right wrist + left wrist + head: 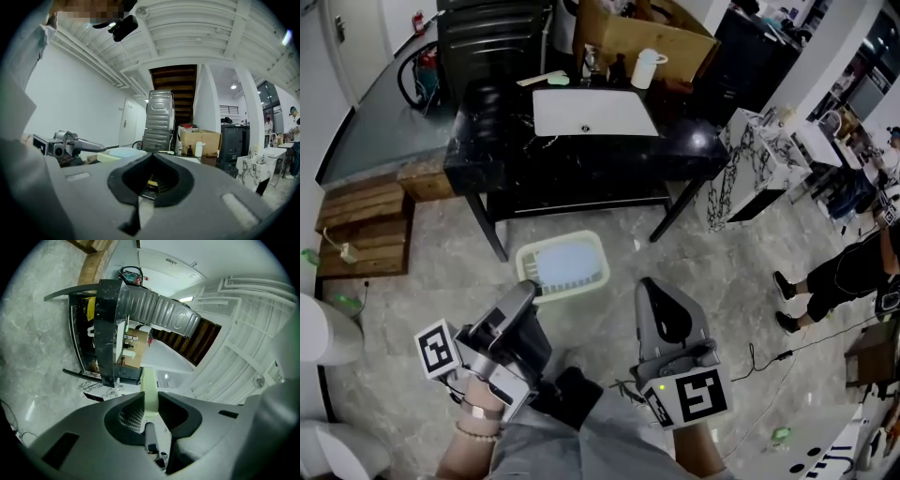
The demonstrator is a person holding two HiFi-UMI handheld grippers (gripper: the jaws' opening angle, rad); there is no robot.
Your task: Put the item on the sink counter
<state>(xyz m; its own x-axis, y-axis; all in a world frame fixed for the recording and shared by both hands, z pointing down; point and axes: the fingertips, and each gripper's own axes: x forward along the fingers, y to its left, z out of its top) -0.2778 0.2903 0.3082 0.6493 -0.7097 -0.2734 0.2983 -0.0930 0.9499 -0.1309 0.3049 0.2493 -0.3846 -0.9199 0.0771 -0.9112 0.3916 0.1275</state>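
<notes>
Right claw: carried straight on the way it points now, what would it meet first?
Most likely the black sink counter: the shut right claw aims at its front edge, passing right of the pale basket that the left claw holds. Its height against the countertop is unclear.

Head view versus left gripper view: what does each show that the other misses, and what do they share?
Only the head view: the whole pale green tub from above, the shut right gripper, wooden pallets and a person standing at the right.
Only the left gripper view: the left gripper close up, its jaws clamped on the tub's rim seen edge-on, plus white ceiling beams.
Both: the black sink counter and the cardboard box behind it.
</notes>
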